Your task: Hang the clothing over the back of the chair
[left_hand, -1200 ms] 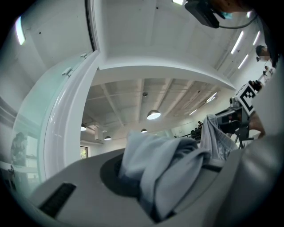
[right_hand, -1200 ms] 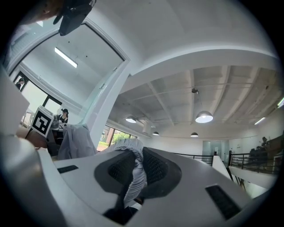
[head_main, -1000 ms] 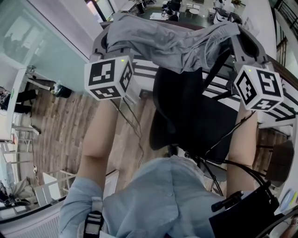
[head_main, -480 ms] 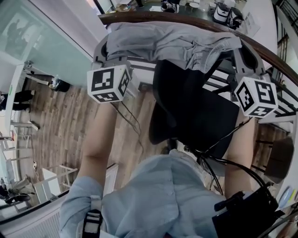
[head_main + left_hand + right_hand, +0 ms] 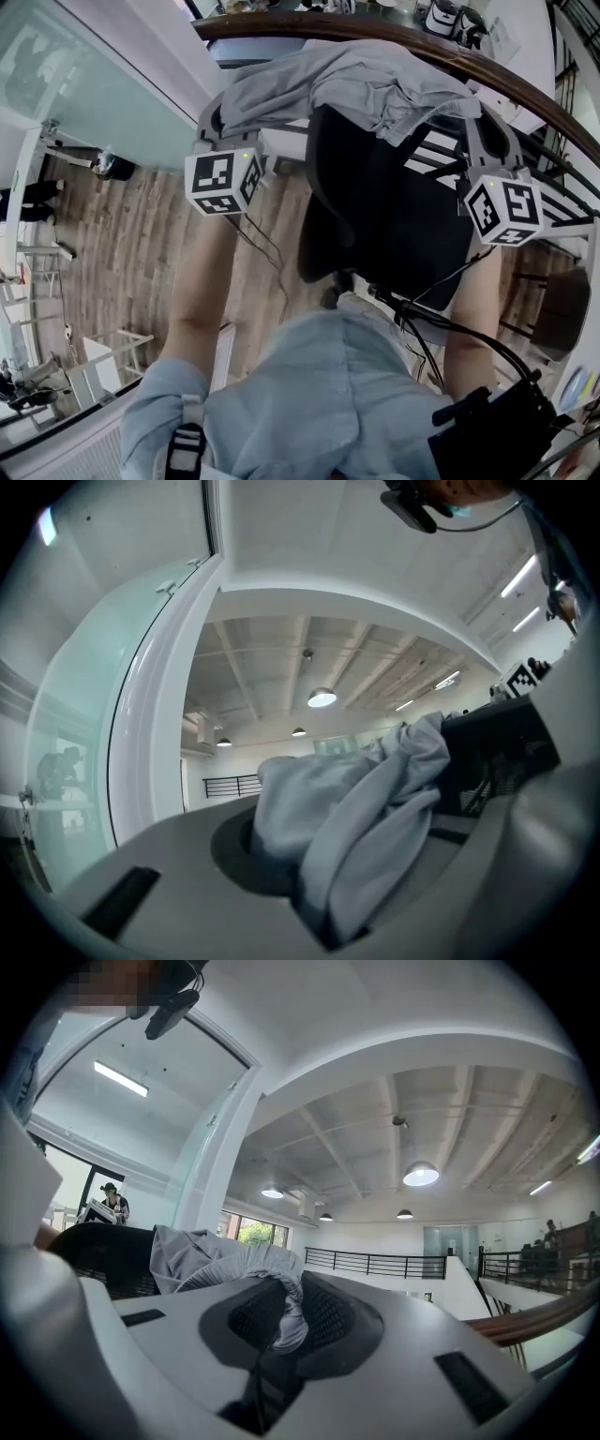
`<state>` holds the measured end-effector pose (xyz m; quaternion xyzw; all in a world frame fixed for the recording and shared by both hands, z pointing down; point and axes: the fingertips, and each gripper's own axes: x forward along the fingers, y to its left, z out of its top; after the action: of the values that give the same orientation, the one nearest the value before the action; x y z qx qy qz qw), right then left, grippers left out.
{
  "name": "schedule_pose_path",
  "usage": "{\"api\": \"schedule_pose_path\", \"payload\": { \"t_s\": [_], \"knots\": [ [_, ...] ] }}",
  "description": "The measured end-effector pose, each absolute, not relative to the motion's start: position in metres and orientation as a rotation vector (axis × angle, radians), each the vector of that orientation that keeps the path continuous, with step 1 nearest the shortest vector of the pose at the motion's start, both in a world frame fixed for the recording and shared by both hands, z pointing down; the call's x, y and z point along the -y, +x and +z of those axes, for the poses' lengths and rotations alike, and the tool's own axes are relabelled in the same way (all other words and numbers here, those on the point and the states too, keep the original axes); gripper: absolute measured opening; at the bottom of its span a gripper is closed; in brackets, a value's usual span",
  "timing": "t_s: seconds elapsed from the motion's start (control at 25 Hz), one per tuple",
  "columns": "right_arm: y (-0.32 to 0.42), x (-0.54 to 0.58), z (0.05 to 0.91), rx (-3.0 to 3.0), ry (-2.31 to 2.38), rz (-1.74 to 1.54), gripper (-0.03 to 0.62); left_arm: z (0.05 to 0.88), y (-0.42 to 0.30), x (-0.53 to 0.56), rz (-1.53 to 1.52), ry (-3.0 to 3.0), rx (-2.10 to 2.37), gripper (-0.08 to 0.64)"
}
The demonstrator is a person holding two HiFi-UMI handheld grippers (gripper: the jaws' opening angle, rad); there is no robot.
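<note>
In the head view a grey garment [image 5: 347, 89] is stretched between both grippers and drapes across the top of the black chair's back [image 5: 394, 206]. My left gripper [image 5: 214, 122] holds the garment's left end beside the chair; up close, bunched grey cloth [image 5: 347, 827] fills the left gripper [image 5: 323, 907], which is shut on it. My right gripper [image 5: 476, 117] holds the right end. In the right gripper view, a thin fold of the cloth [image 5: 281, 1321] is pinched between the dark pads of the right gripper [image 5: 279, 1340]. The chair back [image 5: 103, 1260] shows at the left there.
A curved wooden handrail [image 5: 525, 89] runs behind the chair, with a black railing [image 5: 562, 220] to the right. A glass wall [image 5: 94, 75] stands at the left above the wooden floor [image 5: 122, 244]. Black cables [image 5: 431, 328] hang near the person's body and a black bag [image 5: 497, 431].
Both grippers have come down with the garment held between them. The cloth now sits lower, lying on the top of the chair back.
</note>
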<state>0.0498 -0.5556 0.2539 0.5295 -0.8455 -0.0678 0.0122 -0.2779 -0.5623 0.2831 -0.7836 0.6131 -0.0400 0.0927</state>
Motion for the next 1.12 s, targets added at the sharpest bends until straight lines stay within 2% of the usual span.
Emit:
{"api": "schedule_pose_path", "payload": {
  "t_s": [0.52,0.84,1.12],
  "knots": [
    [0.032,0.520,0.312,2.673,1.594,-0.118,0.057,0.331,-0.252,0.540,-0.161,-2.481,-1.688,0.038],
    [-0.005,0.507,0.347,2.738,1.458,-0.106,0.074,0.365,-0.229,0.534,-0.189,-2.561,-1.635,0.038],
    [-0.019,0.501,0.350,2.741,1.452,-0.103,0.092,0.373,-0.219,0.525,-0.198,-2.612,-1.606,0.042]
  ]
}}
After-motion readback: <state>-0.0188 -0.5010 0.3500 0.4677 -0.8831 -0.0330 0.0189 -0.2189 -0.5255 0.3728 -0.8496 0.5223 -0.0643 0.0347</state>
